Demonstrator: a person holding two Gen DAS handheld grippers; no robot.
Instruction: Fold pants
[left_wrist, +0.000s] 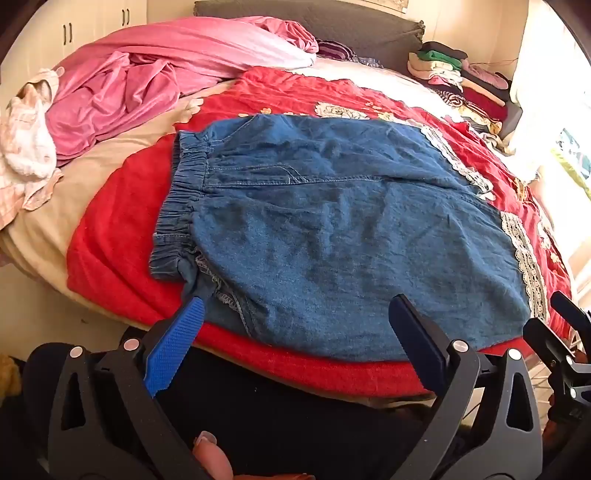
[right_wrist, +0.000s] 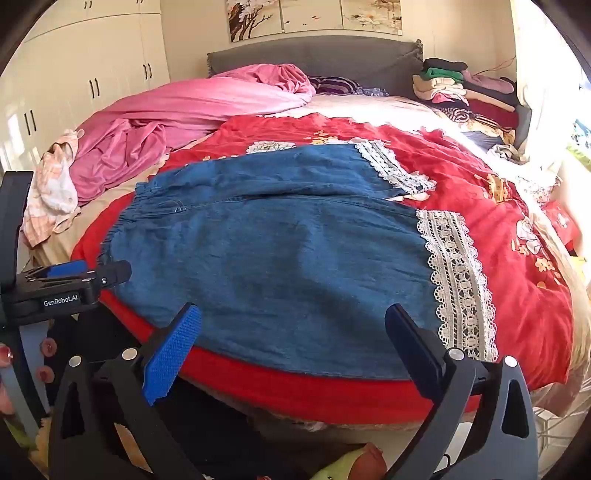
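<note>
The denim pants lay flat on the bed, unfolded. Both tongs, left and right, hovered wide open and empty at six o'clock. Next, I judged, each should pinch the near hem.

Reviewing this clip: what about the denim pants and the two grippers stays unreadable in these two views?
- Underside of the denim pants: hidden by their own top layer, both views.
- Near hem on the red blanket: partly covered by the right gripper, right wrist view.
- Left gripper: its base is cut off by the lower edge, left wrist view.
- Clothes pile: too small to sort.
</note>
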